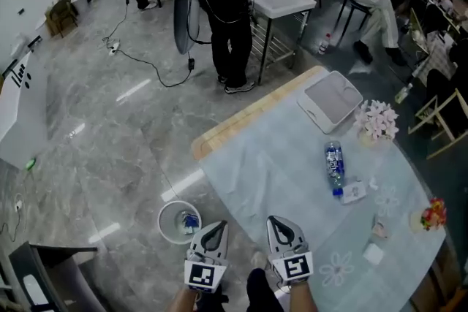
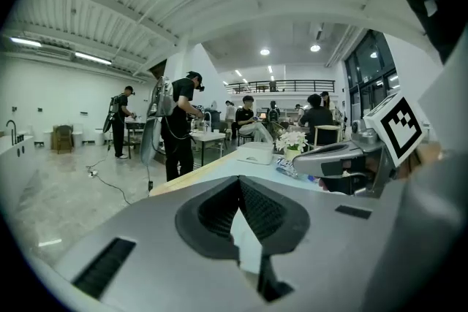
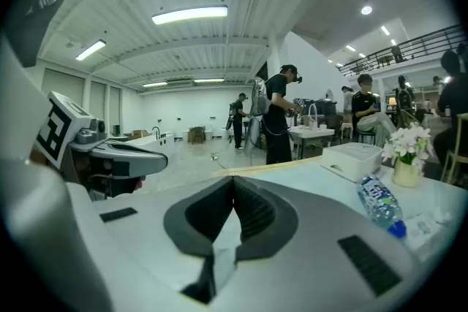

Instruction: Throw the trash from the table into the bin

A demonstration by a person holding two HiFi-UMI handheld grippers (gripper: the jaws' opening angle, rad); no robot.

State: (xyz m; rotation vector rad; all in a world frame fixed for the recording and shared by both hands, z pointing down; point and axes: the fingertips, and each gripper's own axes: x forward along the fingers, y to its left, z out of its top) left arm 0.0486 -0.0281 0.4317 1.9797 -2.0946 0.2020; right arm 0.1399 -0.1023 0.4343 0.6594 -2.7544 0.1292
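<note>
The left gripper (image 1: 213,230) and the right gripper (image 1: 284,231) are held side by side, each with its jaws pressed together and nothing gripped. On the table (image 1: 270,157) a plastic bottle (image 1: 334,164) is laid flat, with a wrapper (image 1: 355,191) just beside its cap (small scraps (image 1: 379,228) lie nearby). The bin (image 1: 161,219) is set on the floor near the left gripper; something blue, possibly trash, is seen inside.
</note>
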